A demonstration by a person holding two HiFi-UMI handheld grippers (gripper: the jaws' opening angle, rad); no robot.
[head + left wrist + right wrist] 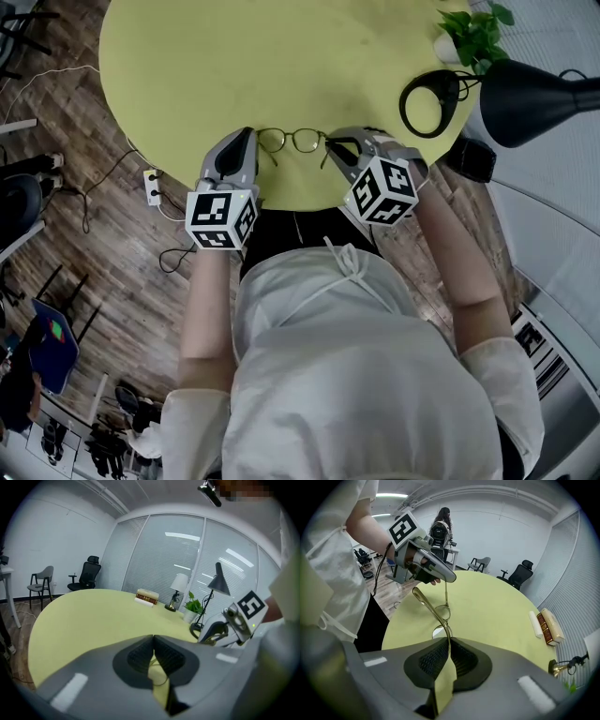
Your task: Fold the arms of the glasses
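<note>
The glasses (292,141) sit at the near edge of the round yellow-green table (234,66), right in front of the person and strung between the two tools. The right gripper (330,143) has its pads pinched together on a gold arm (431,607) of the frame, which runs up and away from its jaws. The left gripper (249,137) is likewise clamped shut on the thin wire at the other end.

With both ends pinned, I'd worry about a twist. If either hand rolls or pulls the wrong way, that slender arm could bend or the hinge could strain. The metal is thin and smooth, so it could also slide out of the pads. That close to the edge, a slip might send the glasses to the floor (112,272).

From above, the gripper tips cover both hinges. The left gripper's own view shows only a thread of wire, so I can't tell which part it holds, or whether the frame rests on the table or hangs just above it.
</note>
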